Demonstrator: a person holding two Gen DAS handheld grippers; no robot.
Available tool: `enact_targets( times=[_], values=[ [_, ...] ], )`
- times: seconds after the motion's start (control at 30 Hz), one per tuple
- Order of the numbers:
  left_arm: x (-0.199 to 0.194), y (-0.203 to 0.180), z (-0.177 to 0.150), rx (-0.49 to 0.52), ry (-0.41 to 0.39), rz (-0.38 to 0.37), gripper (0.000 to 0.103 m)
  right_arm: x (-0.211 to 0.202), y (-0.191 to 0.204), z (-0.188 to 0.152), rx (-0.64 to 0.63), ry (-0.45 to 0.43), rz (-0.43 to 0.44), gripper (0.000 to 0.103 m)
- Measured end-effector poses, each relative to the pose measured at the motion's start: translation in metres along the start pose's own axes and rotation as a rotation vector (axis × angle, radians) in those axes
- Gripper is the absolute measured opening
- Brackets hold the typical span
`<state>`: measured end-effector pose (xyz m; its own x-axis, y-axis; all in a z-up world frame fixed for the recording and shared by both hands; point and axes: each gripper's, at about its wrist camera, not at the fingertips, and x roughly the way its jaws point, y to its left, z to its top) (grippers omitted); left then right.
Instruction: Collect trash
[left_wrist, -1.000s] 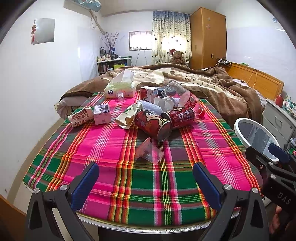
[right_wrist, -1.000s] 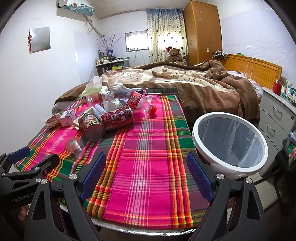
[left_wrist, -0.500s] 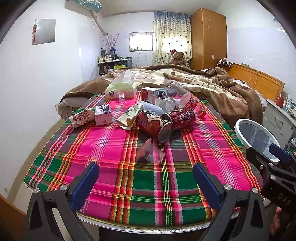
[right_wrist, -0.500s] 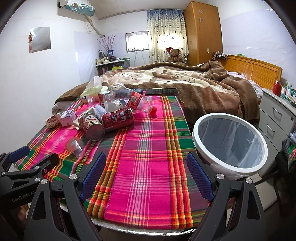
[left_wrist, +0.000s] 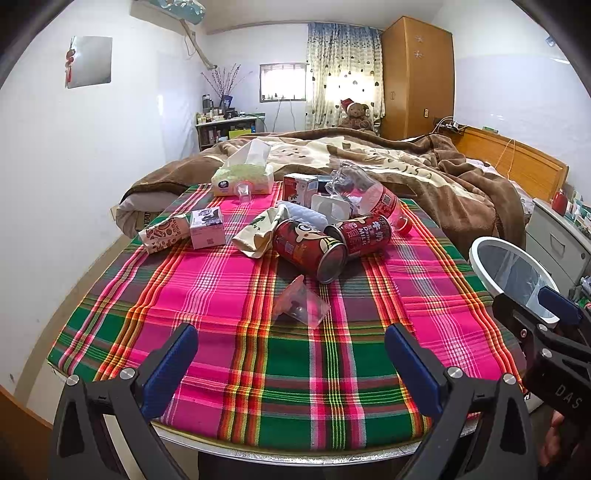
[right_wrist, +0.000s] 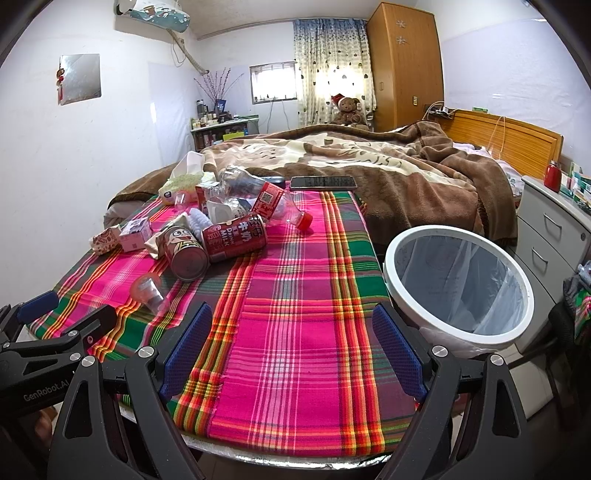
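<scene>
Trash lies piled on the plaid-covered table (left_wrist: 221, 295): two red cans (left_wrist: 310, 249) (right_wrist: 236, 236) on their sides, a clear plastic bottle (left_wrist: 369, 195) with a red cap, a crumpled clear cup (left_wrist: 301, 304) (right_wrist: 149, 291), small cartons (left_wrist: 207, 230) and wrappers (left_wrist: 258, 230). A white-rimmed bin (right_wrist: 458, 284) (left_wrist: 513, 273) with a clear liner stands by the table's right side. My left gripper (left_wrist: 291, 350) is open and empty above the near edge, just short of the cup. My right gripper (right_wrist: 291, 347) is open and empty over bare cloth, left of the bin.
A tissue pack (left_wrist: 243, 177) and a dark phone (right_wrist: 323, 182) lie at the table's far end. Behind is a bed with a brown blanket (right_wrist: 388, 166). White drawers (right_wrist: 554, 236) stand right of the bin. A white wall runs along the left.
Both views have drifted slightly, with the pile sitting a touch nearer and lower in the left view. Nothing on the table has moved and both grippers stay open.
</scene>
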<state>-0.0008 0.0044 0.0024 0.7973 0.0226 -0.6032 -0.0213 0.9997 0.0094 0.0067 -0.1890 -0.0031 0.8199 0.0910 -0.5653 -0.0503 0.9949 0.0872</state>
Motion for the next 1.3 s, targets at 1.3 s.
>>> enact_targets(
  times=[1.3],
  values=[
    [0.059, 0.034, 0.001, -0.073, 0.128, -0.049, 0.102, 0.033, 0.002, 0.012, -0.016, 0.019, 0.007, 0.09]
  ],
)
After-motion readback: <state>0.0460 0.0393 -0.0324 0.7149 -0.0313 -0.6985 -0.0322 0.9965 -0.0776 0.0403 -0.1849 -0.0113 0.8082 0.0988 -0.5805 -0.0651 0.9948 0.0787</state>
